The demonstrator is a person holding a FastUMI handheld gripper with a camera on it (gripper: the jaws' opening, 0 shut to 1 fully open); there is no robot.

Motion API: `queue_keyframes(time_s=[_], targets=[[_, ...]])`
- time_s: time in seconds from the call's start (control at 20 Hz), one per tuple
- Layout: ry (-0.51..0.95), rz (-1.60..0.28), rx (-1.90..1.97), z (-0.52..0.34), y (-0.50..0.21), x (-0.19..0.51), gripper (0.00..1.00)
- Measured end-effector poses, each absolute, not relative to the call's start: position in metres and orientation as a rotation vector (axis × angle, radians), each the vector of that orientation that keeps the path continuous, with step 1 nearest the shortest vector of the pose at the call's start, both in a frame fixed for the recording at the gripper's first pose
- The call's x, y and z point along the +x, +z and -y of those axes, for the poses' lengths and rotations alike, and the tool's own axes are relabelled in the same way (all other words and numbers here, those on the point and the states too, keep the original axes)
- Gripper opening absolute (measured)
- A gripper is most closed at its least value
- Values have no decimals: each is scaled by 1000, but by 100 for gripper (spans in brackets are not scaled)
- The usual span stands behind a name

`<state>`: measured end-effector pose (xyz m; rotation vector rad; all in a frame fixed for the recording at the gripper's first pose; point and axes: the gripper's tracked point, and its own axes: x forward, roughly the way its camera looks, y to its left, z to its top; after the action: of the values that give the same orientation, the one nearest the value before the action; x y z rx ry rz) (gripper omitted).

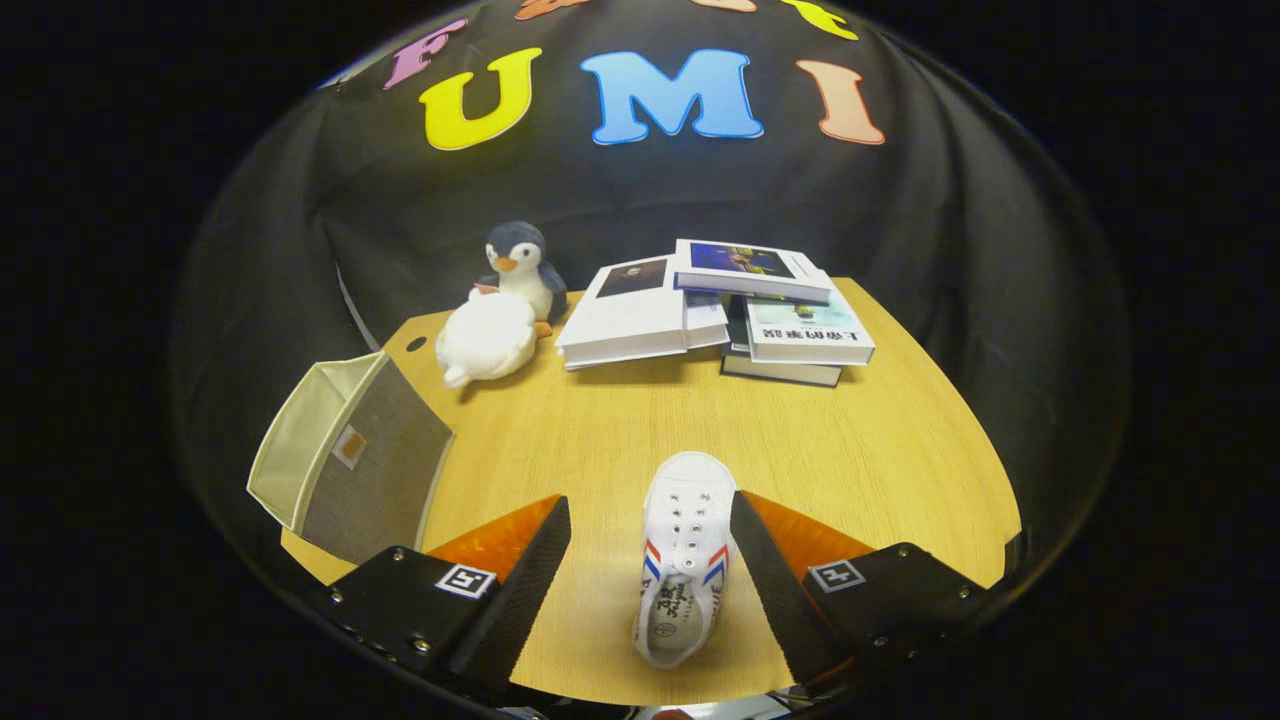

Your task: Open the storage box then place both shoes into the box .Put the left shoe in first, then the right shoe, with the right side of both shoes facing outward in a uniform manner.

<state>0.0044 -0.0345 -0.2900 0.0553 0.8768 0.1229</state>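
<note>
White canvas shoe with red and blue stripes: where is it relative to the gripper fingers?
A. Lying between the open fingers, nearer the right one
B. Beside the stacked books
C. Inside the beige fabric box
A: the white canvas shoe lies on the wooden table between the open gripper fingers.

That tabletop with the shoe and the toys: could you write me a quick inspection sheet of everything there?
Surface: wooden table, a small round hole near the toys.
Job's things: white shoe between the fingers, nearer one of them, toe pointing away; fabric storage box at the table's edge, beside the other finger, tipped with its open mouth facing outward.
Clutter: penguin plush, white plush and a stack of books beyond the shoe.
Grippers: tool open, fingers either side of the shoe; contact unclear.
Cables: nothing seen.
Surroundings: black cloth wall.
</note>
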Motion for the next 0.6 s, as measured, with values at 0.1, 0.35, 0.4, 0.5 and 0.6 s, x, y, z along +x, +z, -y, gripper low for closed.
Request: queue_keyframes(time_s=[0.1, 0.35, 0.4, 0.5, 0.6], targets=[[106, -907, 53, 45, -305, 1, 98], [74, -984, -13, 72, -341, -11, 98], [74, -1001, -23, 75, -346, -14, 98], [78, -1033, -37, 79, -359, -19, 98], [82, -1059, -47, 81, -369, -22, 98]])
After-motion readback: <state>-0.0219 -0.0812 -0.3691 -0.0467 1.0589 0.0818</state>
